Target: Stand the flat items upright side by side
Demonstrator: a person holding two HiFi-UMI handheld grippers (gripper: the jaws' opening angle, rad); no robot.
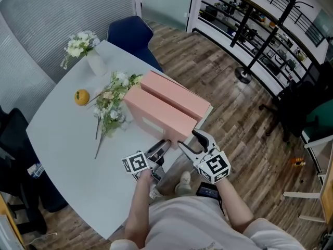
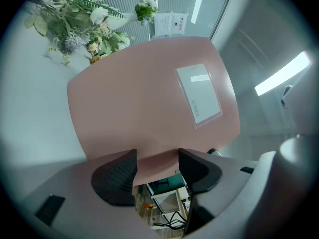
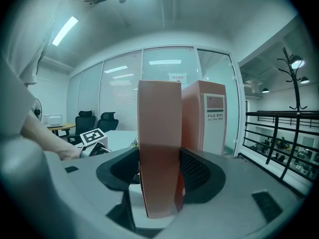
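Now both grippers are clenched on the near pink file box [image 1: 156,114], which stands on edge on the white table [image 1: 67,145]. The left gripper [image 1: 161,147] and the right gripper [image 1: 190,139] grasp its near end. The second file box [image 1: 174,94] stands just beside it.

The left tool [image 1: 163,147] lies level, its jaws closed on the near end of the pink file box [image 1: 156,114]. The right tool [image 1: 188,139] tips slightly downward, jaws clamped across that same end. The left forearm [image 1: 136,207] and right forearm [image 1: 237,210] reach forward, close together.
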